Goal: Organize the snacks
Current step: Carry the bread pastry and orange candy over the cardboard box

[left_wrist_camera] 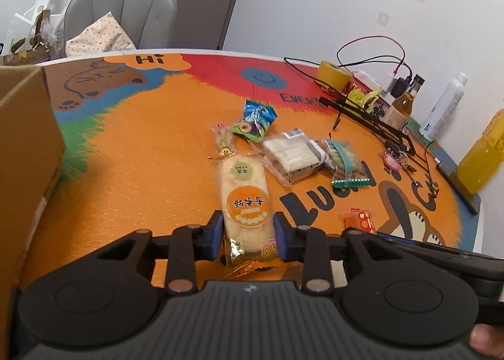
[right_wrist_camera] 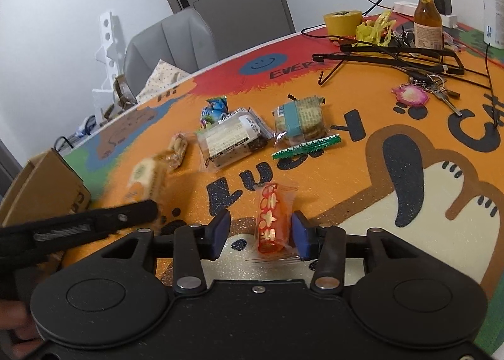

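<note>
Table (left_wrist_camera: 141,145), covered by an orange cartoon cloth, carries all items. Cardboard box (left_wrist_camera: 25,145) stands to the left of my left gripper (left_wrist_camera: 249,235). Rice cracker pack (left_wrist_camera: 245,199) lies lengthwise between that gripper's blue pads, which touch its wrapper on both sides: I have it pinched. Further ahead sit a sandwich biscuit pack (left_wrist_camera: 291,155) and a green-edged biscuit pack (left_wrist_camera: 345,164). My right gripper (right_wrist_camera: 261,232) is spread, with a small red candy (right_wrist_camera: 271,221) lying loose on the cloth between its fingers, nearer the right one.
</note>
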Tool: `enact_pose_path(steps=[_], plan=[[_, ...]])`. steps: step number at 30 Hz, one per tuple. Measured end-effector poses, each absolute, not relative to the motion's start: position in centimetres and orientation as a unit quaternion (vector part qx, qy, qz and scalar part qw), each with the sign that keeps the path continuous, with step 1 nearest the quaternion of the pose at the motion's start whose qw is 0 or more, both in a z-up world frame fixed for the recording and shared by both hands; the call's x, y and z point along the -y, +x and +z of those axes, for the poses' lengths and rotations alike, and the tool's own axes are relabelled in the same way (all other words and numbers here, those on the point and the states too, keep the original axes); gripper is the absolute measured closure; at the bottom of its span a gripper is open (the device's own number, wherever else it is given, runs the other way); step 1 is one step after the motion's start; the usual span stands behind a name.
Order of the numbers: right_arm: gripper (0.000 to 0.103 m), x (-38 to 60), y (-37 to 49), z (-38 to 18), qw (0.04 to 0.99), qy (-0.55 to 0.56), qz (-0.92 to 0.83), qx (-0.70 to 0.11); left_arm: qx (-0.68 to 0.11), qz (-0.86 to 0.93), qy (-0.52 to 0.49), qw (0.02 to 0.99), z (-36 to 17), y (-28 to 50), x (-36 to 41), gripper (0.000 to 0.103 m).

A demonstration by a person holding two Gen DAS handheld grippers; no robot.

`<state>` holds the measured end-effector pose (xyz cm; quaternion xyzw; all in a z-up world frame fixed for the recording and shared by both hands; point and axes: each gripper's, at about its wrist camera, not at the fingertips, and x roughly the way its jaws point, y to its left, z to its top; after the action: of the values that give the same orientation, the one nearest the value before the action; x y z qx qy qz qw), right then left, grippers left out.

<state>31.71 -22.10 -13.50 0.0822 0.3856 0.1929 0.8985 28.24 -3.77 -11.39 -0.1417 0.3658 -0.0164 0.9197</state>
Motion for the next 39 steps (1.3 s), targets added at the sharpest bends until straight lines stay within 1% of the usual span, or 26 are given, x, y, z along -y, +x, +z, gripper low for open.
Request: enact_pose_path(steps=[1,3,4,28,39], plan=[[0.058,21.9,31.6,-13.4,0.9,0.076,0.191,-0.386,-0.363,-0.017,-0.142,0.921,-11.2,28.1,3.7,0.071],[0.079,21.6,31.6,-13.4,0.901,0.066,0.184,-0.387,-0.359,-0.02,-0.142,0.922,-10.8,27.7,3.4,0.071],[0.085,21.7,31.6,-13.5,0.898,0.075,0.187,-0.391,-0.357,-0.02,-0.142,0.923,-10.7,27.6,3.3,0.071],[0.086,17.4,28.6,-7.0,0.914,0.078,0.228,-0.325,-0.299,0.015,-0.146,0.943,-5.5,22.7,-1.7,0.071],[0.086,13.8,28.0,-5.0,0.908,0.073,0.272,-0.311,-0.276,0.049,-0.147,0.949,-3.2,20.2,-5.1,0.071]])
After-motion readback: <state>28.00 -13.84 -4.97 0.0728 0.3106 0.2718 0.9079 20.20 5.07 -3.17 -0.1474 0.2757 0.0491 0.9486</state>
